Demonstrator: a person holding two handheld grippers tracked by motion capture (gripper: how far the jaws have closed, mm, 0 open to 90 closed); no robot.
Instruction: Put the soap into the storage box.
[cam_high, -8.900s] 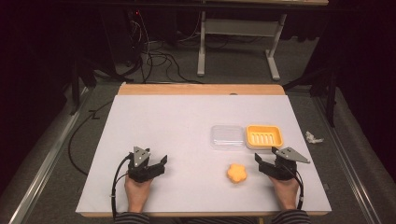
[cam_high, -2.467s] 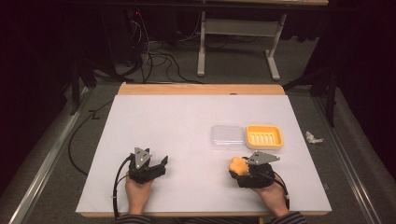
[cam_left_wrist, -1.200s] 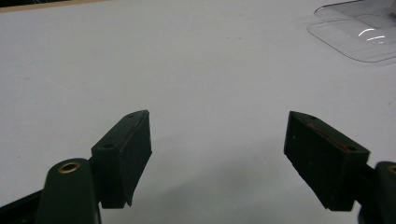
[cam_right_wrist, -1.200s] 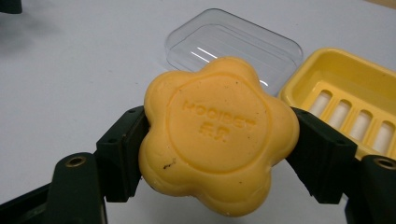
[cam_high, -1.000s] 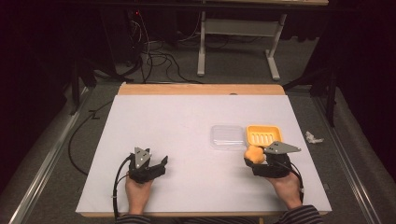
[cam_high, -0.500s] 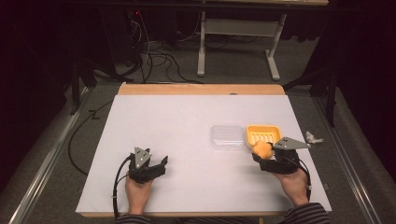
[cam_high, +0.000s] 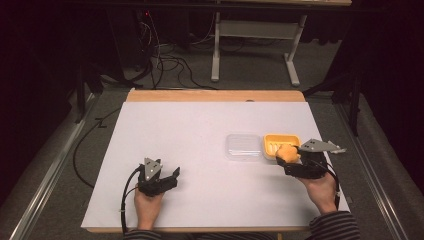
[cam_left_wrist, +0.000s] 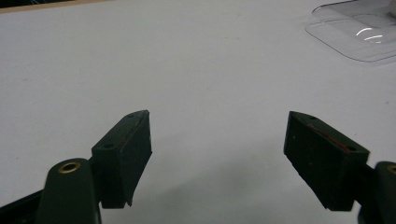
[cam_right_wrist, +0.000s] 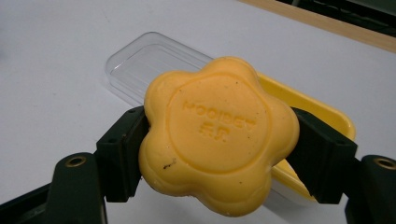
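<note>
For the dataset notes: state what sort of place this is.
Probably a lab or recording workshop, not a home. A white-topped table stands on grey carpet in a dark room, loose cables run across the floor behind it, and a metal-legged bench stands beyond.

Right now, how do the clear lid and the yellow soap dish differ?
The clear lid is see-through; the yellow soap dish is opaque. The lid lies bare with nothing above it; the dish has the flower-shaped soap held over its near edge by the right gripper. Both are rounded rectangles of similar size, side by side on the white table.
</note>
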